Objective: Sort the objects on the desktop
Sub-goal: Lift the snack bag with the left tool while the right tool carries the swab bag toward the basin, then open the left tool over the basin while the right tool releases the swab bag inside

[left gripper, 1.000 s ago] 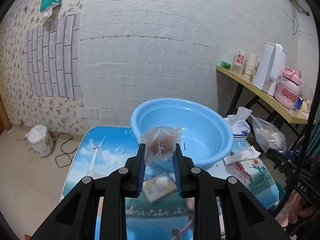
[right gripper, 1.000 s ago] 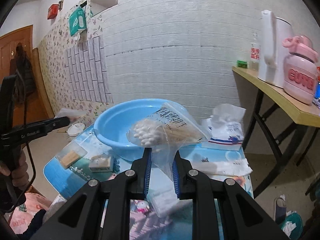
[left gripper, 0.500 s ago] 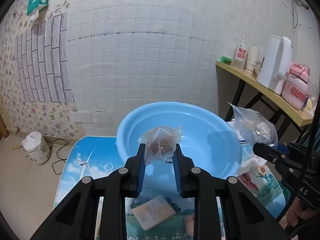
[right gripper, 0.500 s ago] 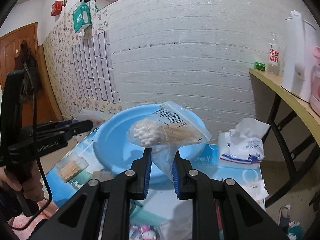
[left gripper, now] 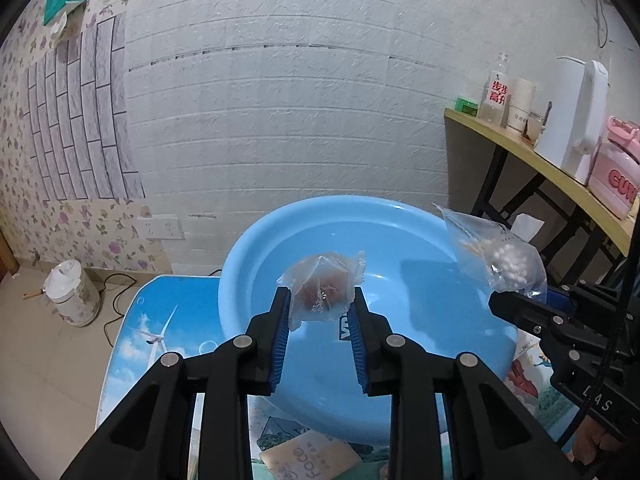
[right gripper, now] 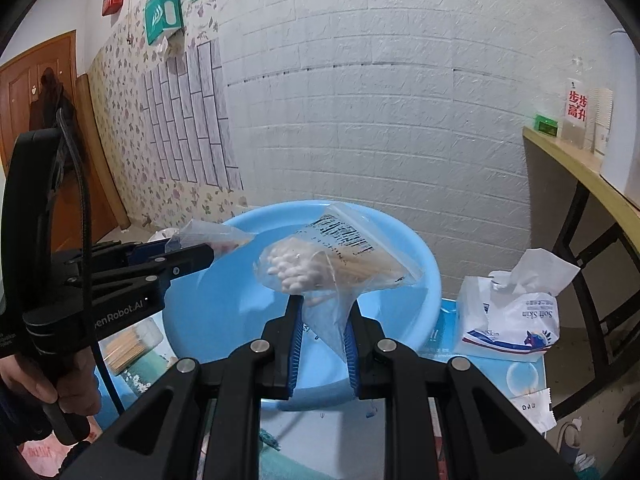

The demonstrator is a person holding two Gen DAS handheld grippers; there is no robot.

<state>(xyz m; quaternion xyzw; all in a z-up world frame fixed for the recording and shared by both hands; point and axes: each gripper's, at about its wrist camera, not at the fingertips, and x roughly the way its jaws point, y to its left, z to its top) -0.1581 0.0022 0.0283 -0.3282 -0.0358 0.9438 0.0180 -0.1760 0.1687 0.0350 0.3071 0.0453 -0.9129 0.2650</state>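
Note:
My left gripper (left gripper: 319, 300) is shut on a small clear packet with a brown snack inside (left gripper: 323, 292), held above the near side of the blue basin (left gripper: 400, 240). My right gripper (right gripper: 322, 308) is shut on a clear bag of cotton swabs (right gripper: 316, 264), held over the basin (right gripper: 224, 308). The bag also shows in the left wrist view (left gripper: 500, 260) at the basin's right rim. The left gripper shows in the right wrist view (right gripper: 200, 250) at the basin's left rim with its packet (right gripper: 208, 236).
The basin stands on a low table with a printed blue top (left gripper: 160, 320). A tissue pack (right gripper: 516, 316) and small sachets (right gripper: 532, 404) lie to the right, a box of toothpicks (right gripper: 132, 344) to the left, a flat packet (left gripper: 312, 460) at the front. A side shelf (left gripper: 540, 168) carries a kettle and cups.
Both grippers have moved forward toward the wall with their loads and now hang over the basin. Neither grip has changed.

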